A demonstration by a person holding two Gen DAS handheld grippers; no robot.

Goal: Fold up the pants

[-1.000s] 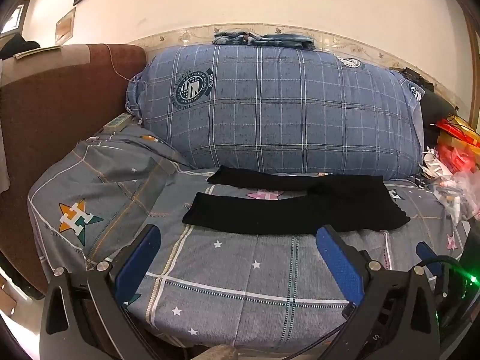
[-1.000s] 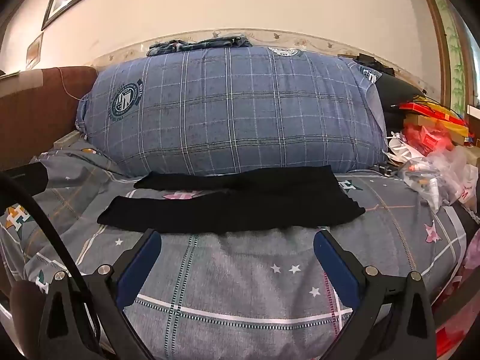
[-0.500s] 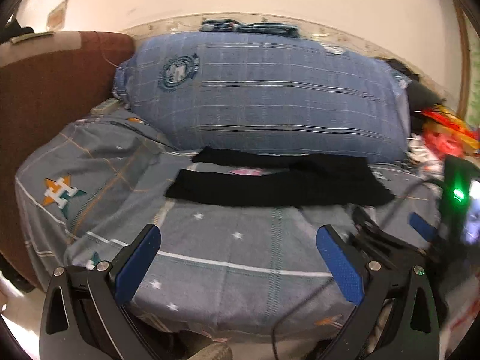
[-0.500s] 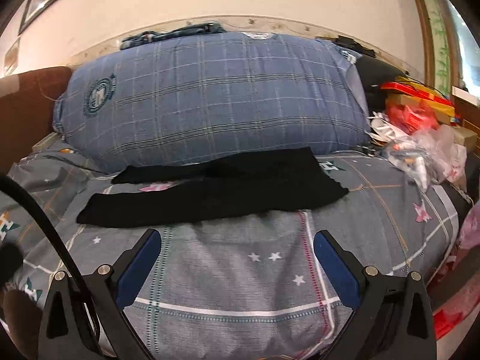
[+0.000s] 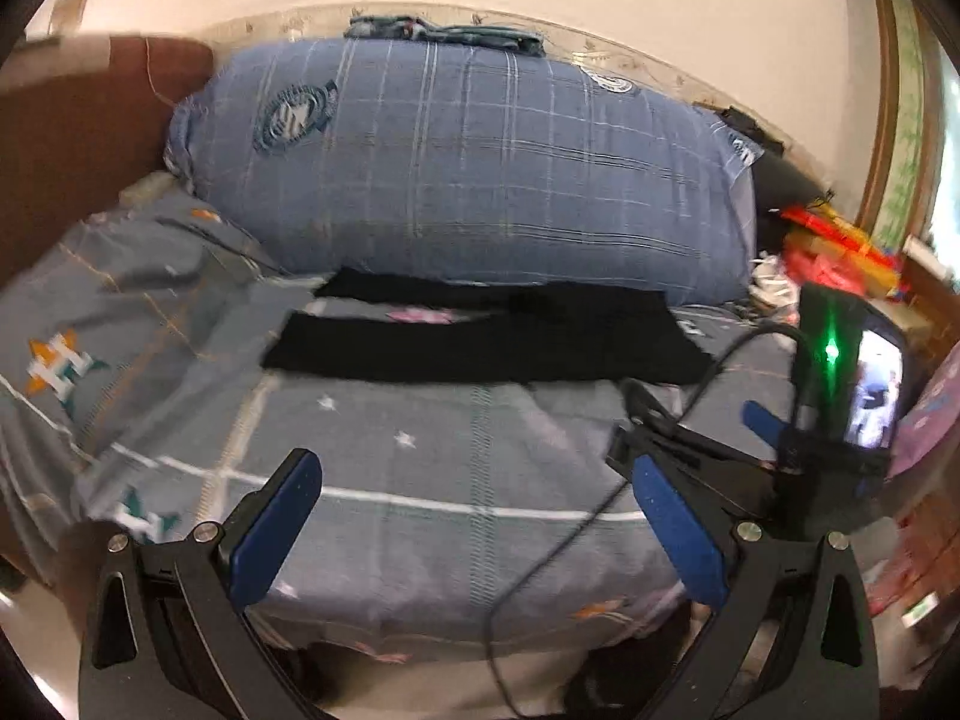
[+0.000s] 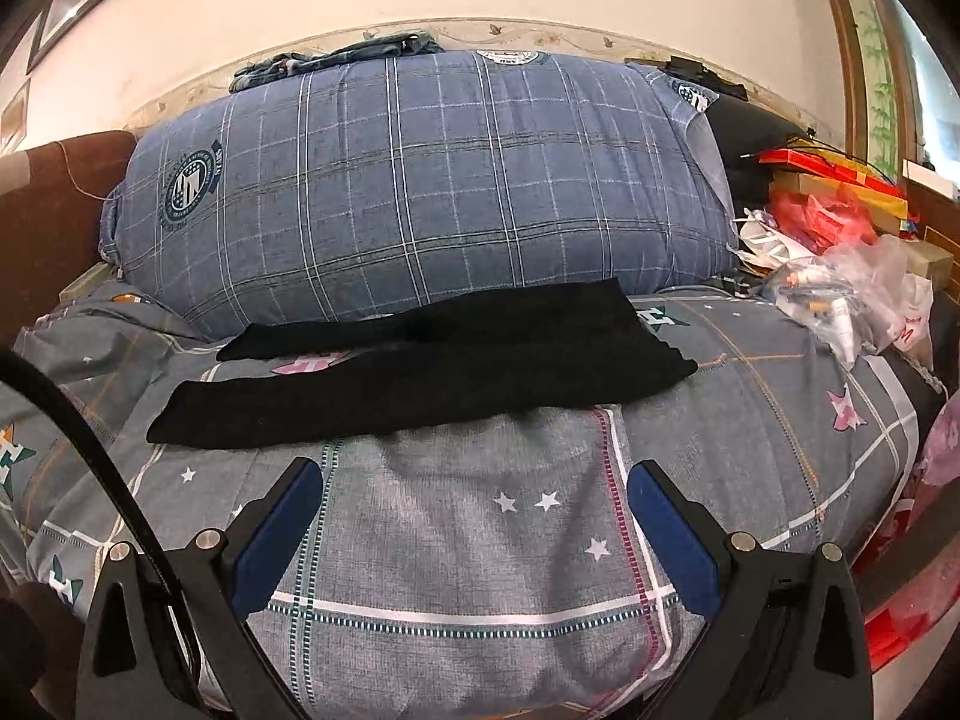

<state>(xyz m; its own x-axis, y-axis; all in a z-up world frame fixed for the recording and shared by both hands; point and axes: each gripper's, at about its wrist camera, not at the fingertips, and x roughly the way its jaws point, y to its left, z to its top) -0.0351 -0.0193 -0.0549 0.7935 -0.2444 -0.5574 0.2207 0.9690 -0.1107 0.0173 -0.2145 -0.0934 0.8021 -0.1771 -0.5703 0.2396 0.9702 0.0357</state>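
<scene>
Left wrist view: the left gripper is hovering in front of the bed with its jaws spread wide, gripping nothing. The pants are lying flat on the bed, just in front of the pillow, both legs extending away from the waist. The right gripper is entering beside the pants; its jaw state cannot be told here.

Right wrist view: the right gripper is showing released, empty jaws. The pants are appearing black, smooth and unfolded. No fold is made; all folding is remaining.
</scene>
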